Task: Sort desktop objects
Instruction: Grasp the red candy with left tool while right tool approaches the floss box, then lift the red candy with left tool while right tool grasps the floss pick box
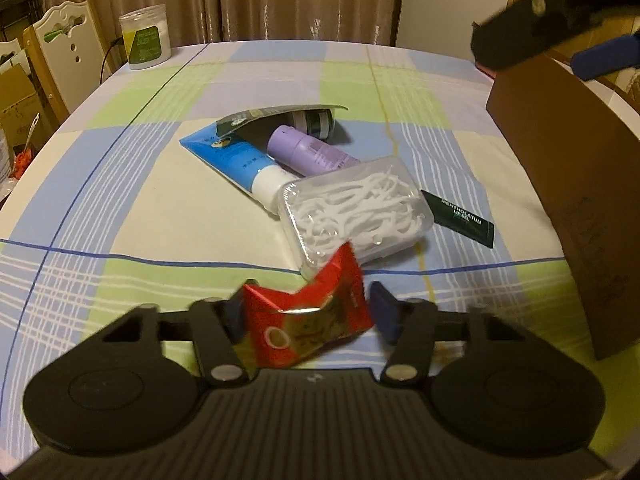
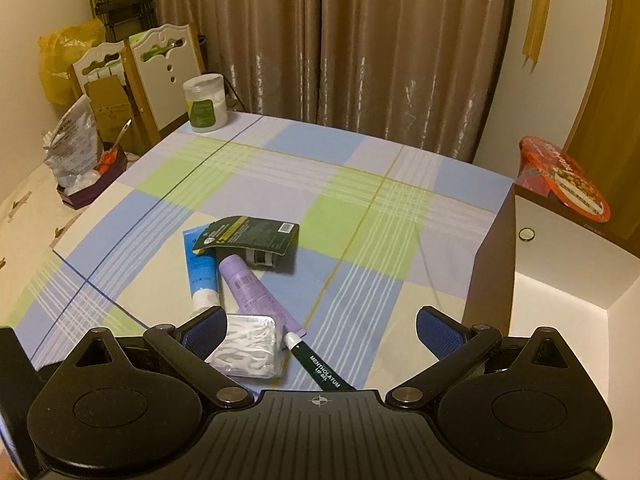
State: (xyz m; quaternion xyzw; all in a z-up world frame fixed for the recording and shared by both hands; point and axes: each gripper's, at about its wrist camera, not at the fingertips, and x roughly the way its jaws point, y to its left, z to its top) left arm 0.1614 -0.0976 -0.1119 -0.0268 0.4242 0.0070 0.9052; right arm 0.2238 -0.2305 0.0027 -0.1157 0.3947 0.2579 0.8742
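Observation:
My left gripper (image 1: 308, 312) is shut on a red and gold snack packet (image 1: 310, 320), held above the near part of the table. Ahead lie a clear box of floss picks (image 1: 354, 218), a blue tube (image 1: 236, 162), a purple tube (image 1: 308, 150), a dark carded item (image 1: 280, 118) and a green Menthol lip gel tube (image 1: 460, 218). My right gripper (image 2: 320, 334) is open and empty above the floss box (image 2: 248, 346) and lip gel tube (image 2: 322, 368), beside the brown box (image 2: 492, 276). The right gripper also shows at the top right of the left wrist view (image 1: 532, 32).
The brown box with a white inside (image 1: 568, 200) stands at the table's right edge. A red snack bag (image 2: 564, 178) sits at its far side. A white jar (image 2: 205, 103) stands at the far left corner. Chairs and clutter stand left of the checked tablecloth (image 2: 360, 184).

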